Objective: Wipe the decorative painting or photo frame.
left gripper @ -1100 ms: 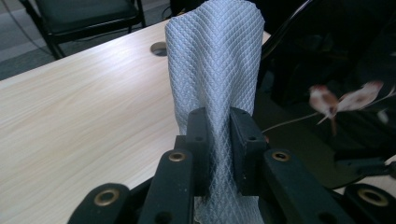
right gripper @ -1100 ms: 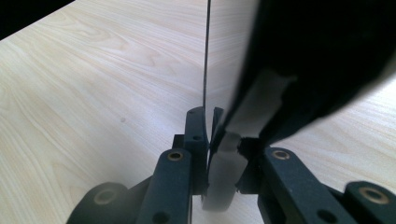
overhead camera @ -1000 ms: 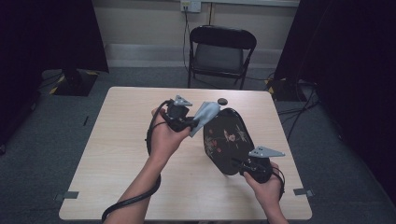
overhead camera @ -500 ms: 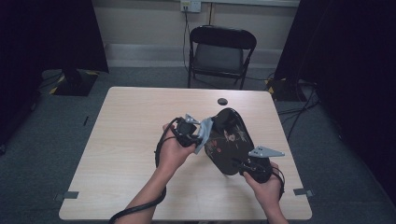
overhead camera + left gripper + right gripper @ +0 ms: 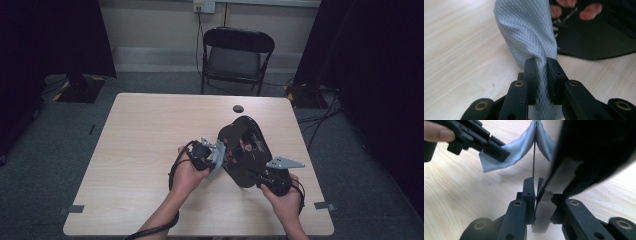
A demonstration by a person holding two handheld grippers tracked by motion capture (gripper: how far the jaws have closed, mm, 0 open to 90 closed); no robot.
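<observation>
While the right tool (image 5: 261, 177) holds the black plate (image 5: 245, 150) by its near rim, jaws clamped on the edge and tilting it up off the surface (image 5: 140, 145), the left tool (image 5: 212, 154) has dropped from a second ago. Its jaws grip a grey cloth (image 5: 529, 35), now against the plate's left edge. Wiping looks underway. The plate carries a printed pattern; no food is visible on it.

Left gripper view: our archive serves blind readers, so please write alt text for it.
The left gripper, its two black jaws shut, pinches a grey quilted cloth that rises above a light wooden table. Behind it lies a black plate with a reddish pattern.
</observation>
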